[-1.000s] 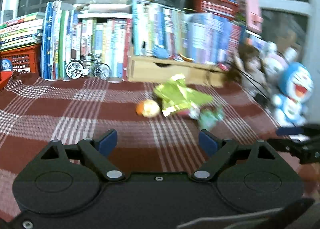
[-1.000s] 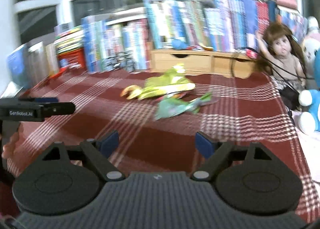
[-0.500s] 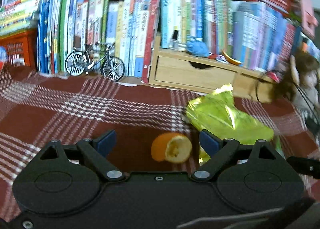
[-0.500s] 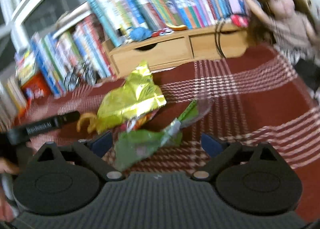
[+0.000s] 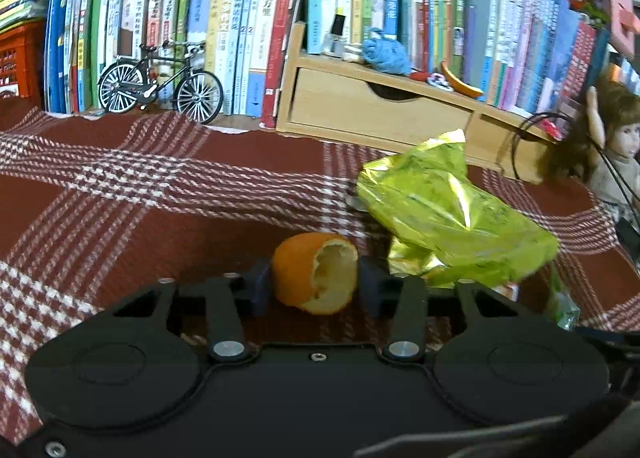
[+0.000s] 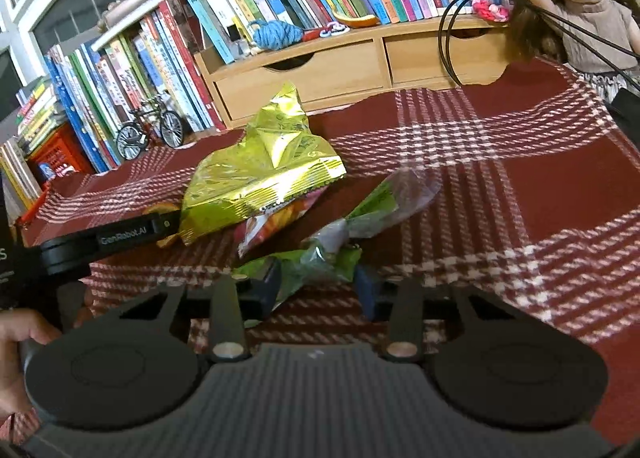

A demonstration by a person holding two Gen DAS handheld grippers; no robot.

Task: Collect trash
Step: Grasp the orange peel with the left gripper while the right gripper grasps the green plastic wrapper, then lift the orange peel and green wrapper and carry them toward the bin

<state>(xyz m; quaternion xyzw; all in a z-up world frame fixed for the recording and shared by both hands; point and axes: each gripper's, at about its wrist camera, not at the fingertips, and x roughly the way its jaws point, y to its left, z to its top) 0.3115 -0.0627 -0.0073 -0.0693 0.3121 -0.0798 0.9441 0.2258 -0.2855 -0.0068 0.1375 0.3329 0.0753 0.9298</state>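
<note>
As both claws had just been closing, two pieces were gripped, none yet removed.
Left gripper (image 5: pixel 316 290): orange peel (image 5: pixel 316 278). Right gripper (image 6: pixel 318 286): green wrapper (image 6: pixel 320 258). Yellow bag (image 6: pixel 260 173) lay loose on cloth.

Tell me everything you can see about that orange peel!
The orange peel is a hollow, cup-shaped piece, bright orange outside and pale and pithy inside, with a ragged torn rim. It sits on the red plaid cloth, between the left gripper fingers, which have just closed against it. A crinkly yellow-green bag lies just beside it.
</note>
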